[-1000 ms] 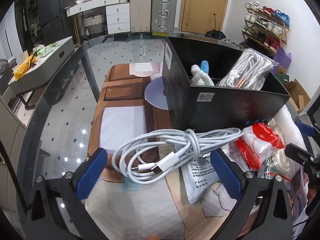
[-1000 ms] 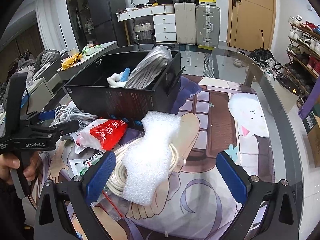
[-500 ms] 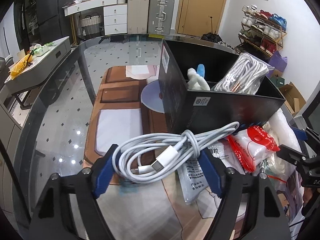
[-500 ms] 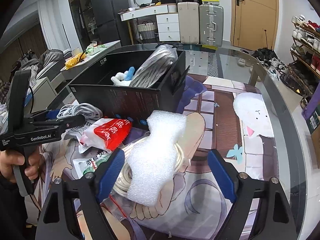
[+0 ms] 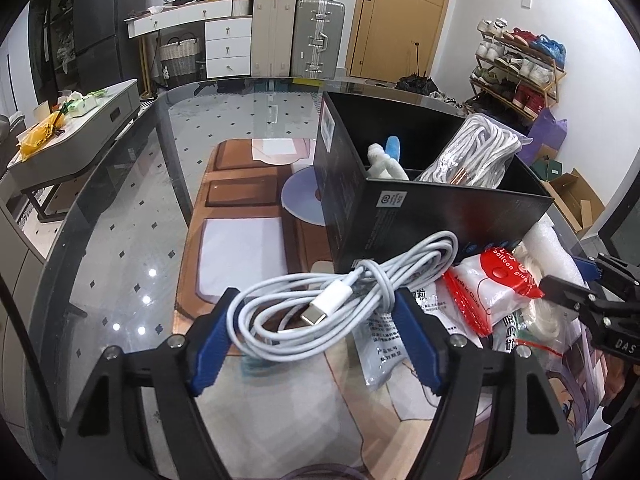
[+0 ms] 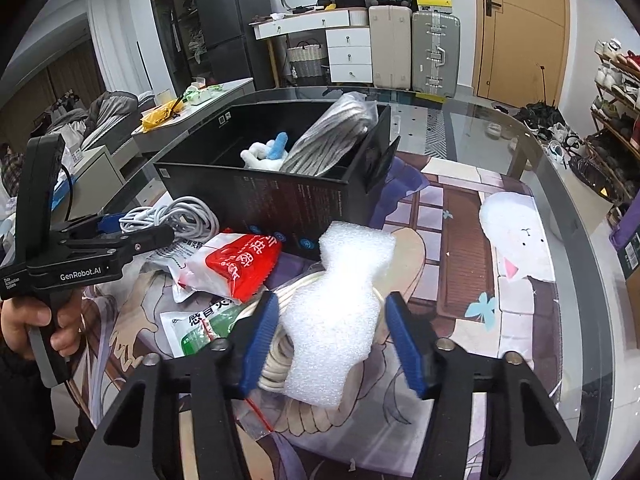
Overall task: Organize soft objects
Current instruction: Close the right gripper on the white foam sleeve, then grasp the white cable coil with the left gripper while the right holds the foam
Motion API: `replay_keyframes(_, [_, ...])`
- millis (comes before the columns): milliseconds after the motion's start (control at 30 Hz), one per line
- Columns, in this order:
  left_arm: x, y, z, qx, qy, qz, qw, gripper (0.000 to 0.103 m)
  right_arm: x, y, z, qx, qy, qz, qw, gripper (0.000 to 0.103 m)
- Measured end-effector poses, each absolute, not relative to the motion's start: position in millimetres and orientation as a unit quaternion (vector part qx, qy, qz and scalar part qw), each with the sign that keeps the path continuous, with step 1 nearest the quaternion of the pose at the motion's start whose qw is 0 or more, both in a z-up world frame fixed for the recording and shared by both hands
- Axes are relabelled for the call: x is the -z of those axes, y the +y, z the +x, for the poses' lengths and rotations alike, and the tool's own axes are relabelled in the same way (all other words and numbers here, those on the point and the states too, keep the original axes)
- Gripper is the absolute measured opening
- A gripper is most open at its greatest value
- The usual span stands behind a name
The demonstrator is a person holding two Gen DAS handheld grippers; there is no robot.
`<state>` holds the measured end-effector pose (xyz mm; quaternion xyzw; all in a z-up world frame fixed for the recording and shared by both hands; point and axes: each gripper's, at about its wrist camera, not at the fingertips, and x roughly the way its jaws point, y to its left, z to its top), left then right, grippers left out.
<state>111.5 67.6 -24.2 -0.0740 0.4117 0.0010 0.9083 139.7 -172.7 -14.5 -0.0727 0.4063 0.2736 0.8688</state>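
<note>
Straddling a coiled white USB cable with the left gripper, blue pads pressed against both flanks of the coil; jaws just been closing, cable pinched between them. Cable resting on the printed mat of the glass table, just in front of the black box.

Closing the right gripper on a white foam sheet lying over a cream rope coil; jaws just been drawing in. Left pad against rope and foam edge; right pad at the foam's edge, contact there hard to confirm.

Inside the box: bagged white rope bundle, small white-and-blue plush. Between the two grippers, beside the box front: red-and-white packet, printed sachets.

A hand gripping the left tool's handle, seen at the right wrist view's left edge.
</note>
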Motion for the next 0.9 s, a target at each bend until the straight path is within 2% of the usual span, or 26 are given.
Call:
replay_keyframes(33, [24.0,68.2,110.3,-0.001,0.411,-0.075,0.909,0.075,13.8,-172.8,139.4,-0.273,0.405,-0.073,0.869,0.042])
replay_keyframes(467, [18.9,66.1,96.9,0.001,0.396,-0.078,0.915,0.071,1.5,-180.8,130.6,-0.267,0.386,-0.078,0.88,0.04])
replay_keyframes(600, [15.4,65.3,90.9,0.008,0.39,-0.08,0.917,0.067,-4.0,-184.0,128.2,-0.265,0.378,-0.077,0.884,0.04])
replay_keyframes(667, [14.3,65.6,89.2,0.01,0.39,-0.081,0.917,0.056,-6.7,-184.4,127.2,-0.265,0.376,-0.076,0.885,0.04])
replay_keyframes(700, [14.6,66.1,89.0,0.012,0.393,-0.082,0.916,0.055,-7.9,-184.1,126.4,-0.266,0.375,-0.077,0.885,0.04])
replay_keyframes(800, [14.8,64.2,90.5,0.014,0.396,-0.077,0.915,0.055,-9.1,-182.5,124.1,-0.269,0.373,-0.079,0.885,0.04])
replay_keyframes(900, [17.0,61.0,94.6,0.014,0.406,-0.071,0.911,0.061,-10.0,-180.4,121.5,-0.273,0.373,-0.082,0.883,0.04])
